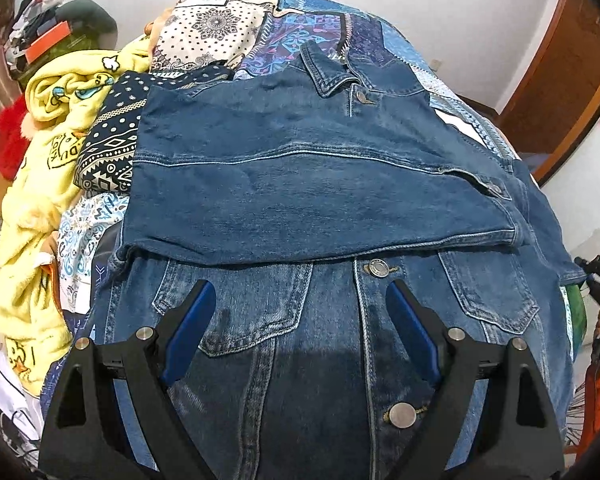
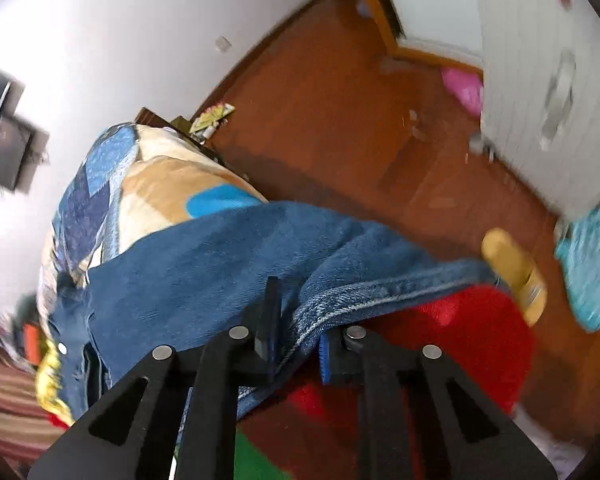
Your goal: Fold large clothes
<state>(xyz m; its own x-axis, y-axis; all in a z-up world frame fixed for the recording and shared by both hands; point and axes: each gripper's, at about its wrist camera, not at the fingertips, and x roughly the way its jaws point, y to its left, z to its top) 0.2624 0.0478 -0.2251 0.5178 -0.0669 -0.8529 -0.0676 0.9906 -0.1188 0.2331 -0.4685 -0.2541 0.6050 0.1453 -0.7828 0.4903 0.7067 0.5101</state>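
A blue denim jacket (image 1: 300,184) lies front up on a patchwork bedspread (image 1: 236,28), with one sleeve folded across its chest. My left gripper (image 1: 300,300) is open and empty, just above the jacket's lower front near the chest pocket and buttons. My right gripper (image 2: 296,320) is shut on the jacket's other sleeve (image 2: 340,288) and holds it off the bed's right edge; its right finger is hidden under the denim. The right gripper also shows at the right edge of the left wrist view (image 1: 598,272).
A yellow printed blanket (image 1: 40,184) and a pile of clothes (image 1: 40,32) lie left of the jacket. A red rug (image 2: 460,344), a yellow slipper (image 2: 516,272) and a turquoise cloth (image 2: 592,268) are on the wooden floor (image 2: 340,100) beside the bed.
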